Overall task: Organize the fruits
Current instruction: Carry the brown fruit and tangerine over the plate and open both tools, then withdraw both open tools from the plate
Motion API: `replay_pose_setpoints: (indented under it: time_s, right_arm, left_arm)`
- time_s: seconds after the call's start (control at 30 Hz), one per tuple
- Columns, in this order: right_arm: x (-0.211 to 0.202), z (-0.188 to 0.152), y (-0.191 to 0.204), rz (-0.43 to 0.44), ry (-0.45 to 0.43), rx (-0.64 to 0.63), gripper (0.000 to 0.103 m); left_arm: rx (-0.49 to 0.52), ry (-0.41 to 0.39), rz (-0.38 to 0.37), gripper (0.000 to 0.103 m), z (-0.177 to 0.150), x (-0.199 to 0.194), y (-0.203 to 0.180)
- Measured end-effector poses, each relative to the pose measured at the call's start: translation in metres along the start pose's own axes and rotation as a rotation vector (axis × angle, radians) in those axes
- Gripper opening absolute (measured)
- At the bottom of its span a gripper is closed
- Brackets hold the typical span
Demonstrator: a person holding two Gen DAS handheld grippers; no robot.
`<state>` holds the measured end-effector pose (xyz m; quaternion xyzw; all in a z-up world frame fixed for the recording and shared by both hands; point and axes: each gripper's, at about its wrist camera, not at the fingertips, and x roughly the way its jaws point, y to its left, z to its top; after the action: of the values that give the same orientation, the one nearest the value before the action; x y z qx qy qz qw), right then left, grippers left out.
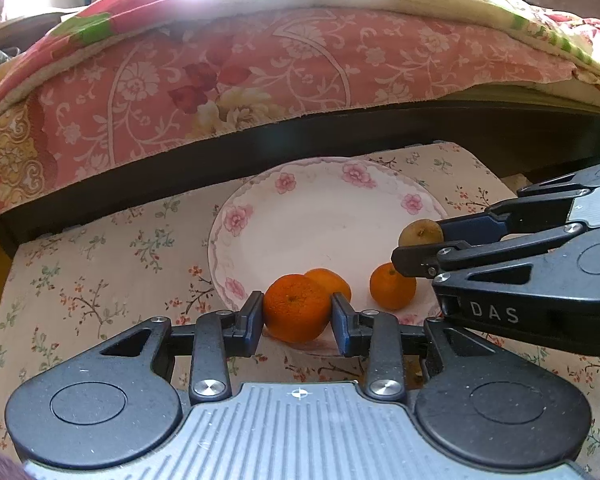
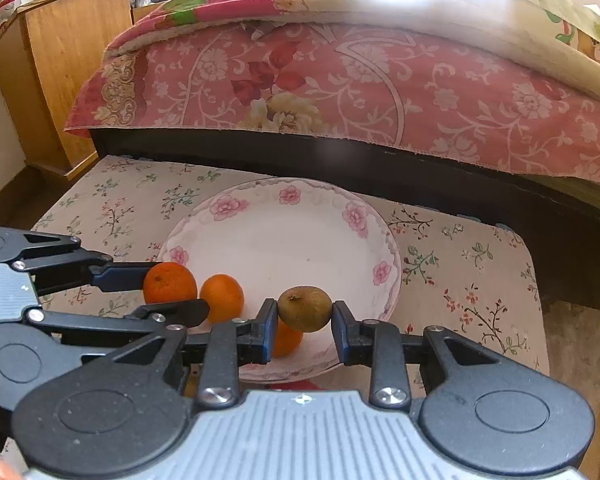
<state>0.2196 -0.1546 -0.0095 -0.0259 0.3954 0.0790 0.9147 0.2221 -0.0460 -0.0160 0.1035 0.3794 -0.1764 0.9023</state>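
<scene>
A white plate [image 1: 320,216] with pink flowers stands on a small floral-covered table [image 1: 100,264]. My left gripper [image 1: 298,314] is shut on an orange [image 1: 296,312] over the plate's near rim. Two more oranges lie on the plate, one [image 1: 332,280] just behind it and one [image 1: 392,286] to its right. My right gripper [image 2: 305,314] is shut on a brown kiwi [image 2: 305,308] above the plate [image 2: 300,240]; the kiwi also shows in the left wrist view [image 1: 420,233]. In the right wrist view the left gripper's orange [image 2: 170,282] is at the left, with an orange [image 2: 222,298] beside it and another [image 2: 287,340] under the kiwi.
A bed with a pink floral blanket [image 1: 220,80] overhangs a dark bed frame [image 1: 340,136] right behind the table. A wooden cabinet [image 2: 60,60] stands at the back left. The table's right edge [image 2: 540,300] drops to the floor.
</scene>
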Motion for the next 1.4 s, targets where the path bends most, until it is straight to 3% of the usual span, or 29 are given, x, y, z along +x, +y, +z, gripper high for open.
replay_pose_setpoints:
  time_s: [0.63, 1.0, 1.4]
  right_arm:
    - [-0.009, 0.008, -0.008, -0.008, -0.044, 0.045, 0.034]
    - [-0.034, 0.007, -0.007, -0.009, -0.074, 0.061, 0.034]
    - [-0.061, -0.014, -0.010, -0.023, -0.054, 0.075, 0.034]
  left_arm:
    - [-0.025, -0.041, 0.022, 0.047, 0.008, -0.011, 0.006]
    - [-0.030, -0.073, 0.026, 0.047, 0.010, -0.038, 0.009]
    - [-0.008, -0.037, 0.008, 0.050, -0.011, -0.062, 0.002]
